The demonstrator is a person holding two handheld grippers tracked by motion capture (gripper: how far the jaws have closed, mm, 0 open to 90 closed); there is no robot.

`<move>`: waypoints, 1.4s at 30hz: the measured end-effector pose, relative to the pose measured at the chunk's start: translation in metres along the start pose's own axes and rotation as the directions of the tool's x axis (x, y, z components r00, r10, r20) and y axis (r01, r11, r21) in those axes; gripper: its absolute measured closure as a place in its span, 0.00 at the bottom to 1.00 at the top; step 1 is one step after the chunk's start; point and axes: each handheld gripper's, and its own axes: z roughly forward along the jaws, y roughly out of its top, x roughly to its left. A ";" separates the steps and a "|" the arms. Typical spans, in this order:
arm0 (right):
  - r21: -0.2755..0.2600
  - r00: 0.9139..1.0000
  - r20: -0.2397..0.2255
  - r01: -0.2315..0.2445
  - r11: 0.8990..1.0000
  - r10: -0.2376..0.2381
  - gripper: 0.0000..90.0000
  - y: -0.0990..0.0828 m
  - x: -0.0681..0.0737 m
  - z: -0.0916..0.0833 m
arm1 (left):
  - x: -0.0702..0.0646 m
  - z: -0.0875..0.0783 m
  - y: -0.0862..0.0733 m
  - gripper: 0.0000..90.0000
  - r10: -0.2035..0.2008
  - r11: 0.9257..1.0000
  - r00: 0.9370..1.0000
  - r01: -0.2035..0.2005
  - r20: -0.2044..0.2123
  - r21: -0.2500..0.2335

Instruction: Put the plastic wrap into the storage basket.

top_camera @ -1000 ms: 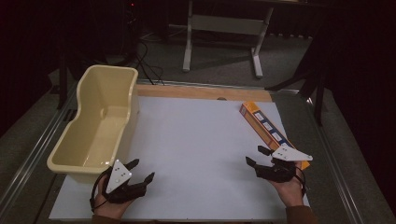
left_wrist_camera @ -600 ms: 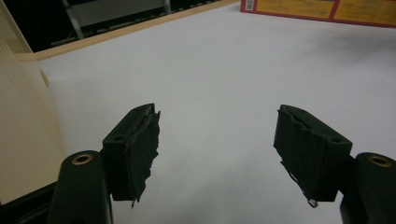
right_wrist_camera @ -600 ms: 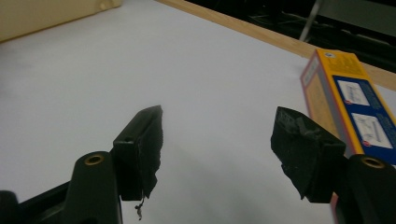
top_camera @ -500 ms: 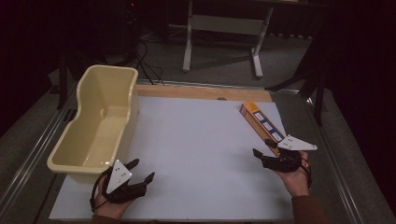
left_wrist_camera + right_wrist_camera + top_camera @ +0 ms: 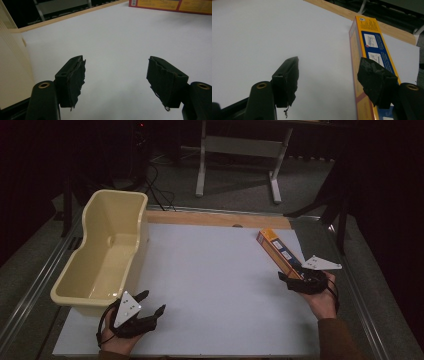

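A long orange and yellow box (image 5: pixel 277 251) with blue labels lies flat on the white table top (image 5: pixel 215 280) at the right. My right gripper (image 5: pixel 289 281) is at the box's near end, open, jaws just opened a little wider. In the right gripper view the gripper (image 5: pixel 329 60) has its left fingertip (image 5: pixel 289 75) over bare table and its right one in front of the box (image 5: pixel 367 37); nothing is gripped. My left gripper (image 5: pixel 152 304) rests open near the front left. Its jaws (image 5: pixel 115 58) stand wide over bare table, the box (image 5: pixel 170 5) far ahead.
A cream plastic tub (image 5: pixel 107 250) stands empty along the table's left side, just beyond my left gripper; its wall (image 5: pixel 12 62) fills the left of the left gripper view. A wooden strip (image 5: pixel 220 219) edges the far side. Metal stand legs (image 5: pixel 237 165) rise behind.
My right hand has moved away from the person and a little rightward, up to the near end of the box. The left hand and gripper have stayed put.
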 end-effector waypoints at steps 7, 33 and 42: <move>0.040 0.999 0.026 -0.020 0.999 0.019 0.35 0.004 -0.020 0.005 | 0.000 0.000 0.000 0.34 -0.001 1.000 1.000 0.001 0.000 0.000; 0.280 0.983 0.087 -0.179 0.943 0.161 0.23 -0.010 -0.079 0.050 | 0.000 0.001 0.000 0.34 0.001 1.000 1.000 -0.001 0.002 0.002; 0.393 0.988 0.104 -0.147 0.907 0.115 0.42 -0.009 -0.077 0.061 | 0.000 0.001 0.000 0.34 0.002 1.000 1.000 -0.002 0.002 0.002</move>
